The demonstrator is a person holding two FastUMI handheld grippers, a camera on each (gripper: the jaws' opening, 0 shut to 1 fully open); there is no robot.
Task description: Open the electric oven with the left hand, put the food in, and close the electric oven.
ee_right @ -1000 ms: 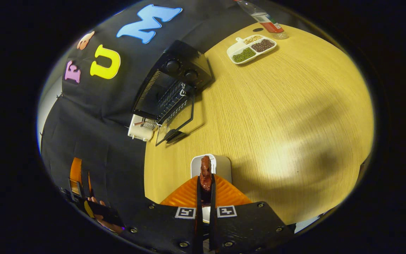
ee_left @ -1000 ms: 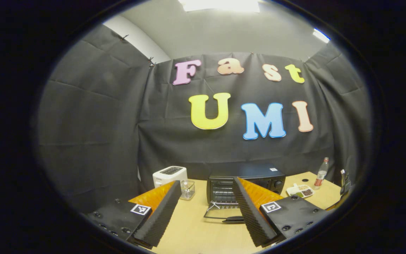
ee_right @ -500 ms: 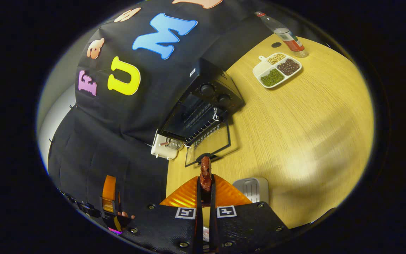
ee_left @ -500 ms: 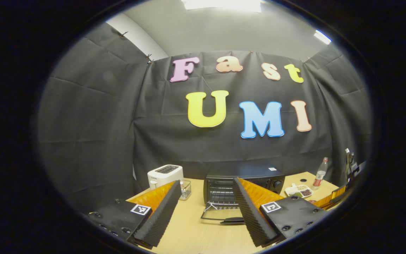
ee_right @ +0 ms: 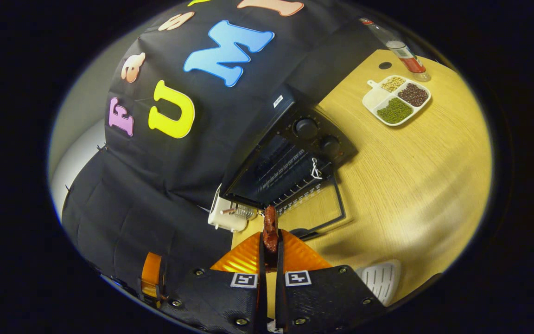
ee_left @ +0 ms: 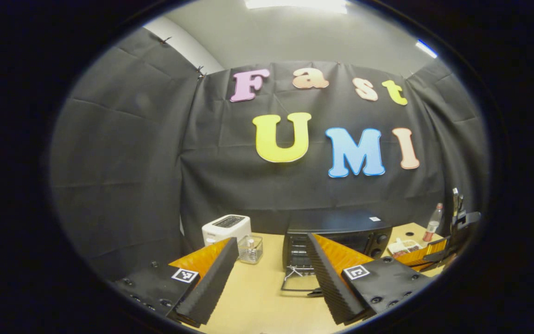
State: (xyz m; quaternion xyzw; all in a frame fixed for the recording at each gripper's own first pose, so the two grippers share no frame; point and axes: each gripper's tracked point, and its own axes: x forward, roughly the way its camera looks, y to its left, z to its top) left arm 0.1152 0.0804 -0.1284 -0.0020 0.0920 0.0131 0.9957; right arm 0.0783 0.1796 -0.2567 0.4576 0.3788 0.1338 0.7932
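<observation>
The black electric oven stands at the back of the wooden table with its glass door folded down flat and the wire rack showing inside. My right gripper is shut on a reddish-brown piece of food, held above the table just in front of the open door. In the left gripper view the oven sits ahead, partly behind my right finger. My left gripper hangs open and empty above the table. The right gripper shows at the far right edge there.
A white toaster and a small clear container stand left of the oven. A white divided tray of beans and a bottle sit to its right. A white ridged plate lies near the table's front edge.
My right gripper has carried the food away from the white plate and closer to the open oven door. The left gripper has shifted slightly left, still open.
</observation>
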